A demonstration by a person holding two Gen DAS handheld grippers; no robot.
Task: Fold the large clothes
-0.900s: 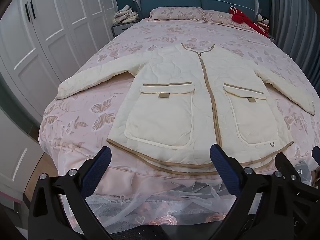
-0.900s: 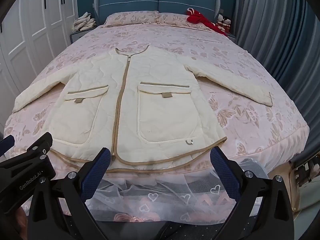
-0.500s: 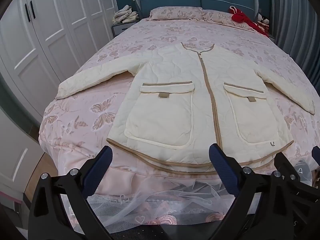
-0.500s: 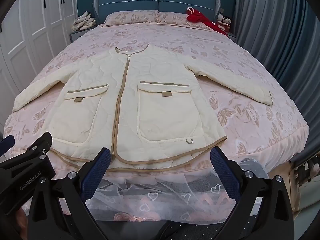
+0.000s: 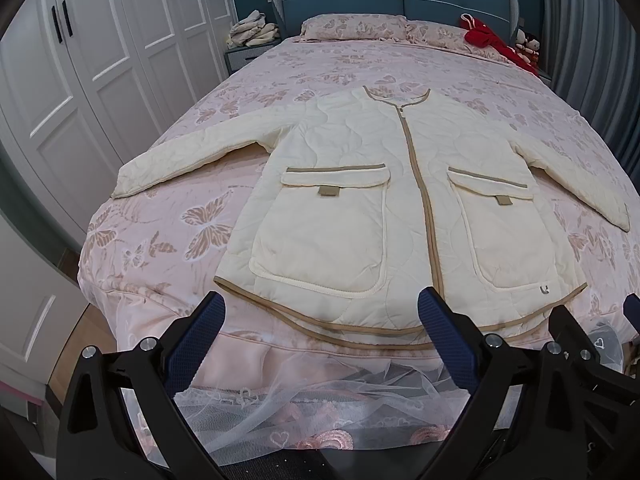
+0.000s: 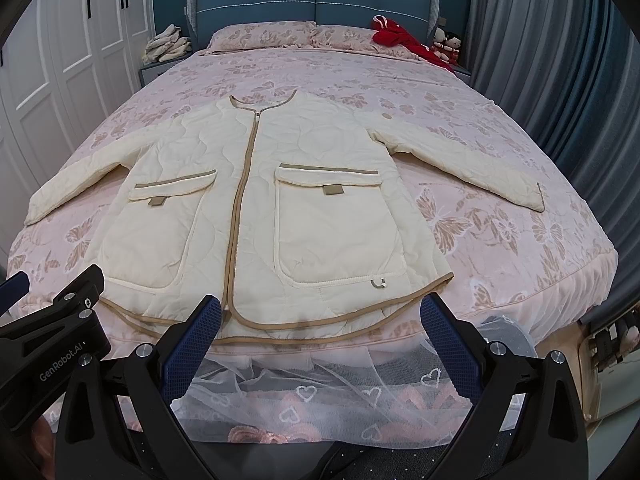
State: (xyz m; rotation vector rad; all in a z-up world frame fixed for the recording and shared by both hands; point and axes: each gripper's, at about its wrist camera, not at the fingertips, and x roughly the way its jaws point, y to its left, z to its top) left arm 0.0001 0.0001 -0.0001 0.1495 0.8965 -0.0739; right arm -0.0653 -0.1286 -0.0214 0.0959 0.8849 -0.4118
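Left gripper (image 5: 320, 320) and right gripper (image 6: 320, 320) hover side by side, jaws spread wide, holding nothing.

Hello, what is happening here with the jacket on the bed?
A person holds two grippers at the foot of the bed. A cream jacket lies flat on it, zipped, both sleeves spread out. The left gripper and the right gripper are both open, near the hem, holding nothing. No fold has been made yet.

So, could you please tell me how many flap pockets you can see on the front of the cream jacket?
2. One flap pocket lies left of the zipper in the left wrist view, the other flap pocket right of it. The jacket lies front up, so its back is hidden.
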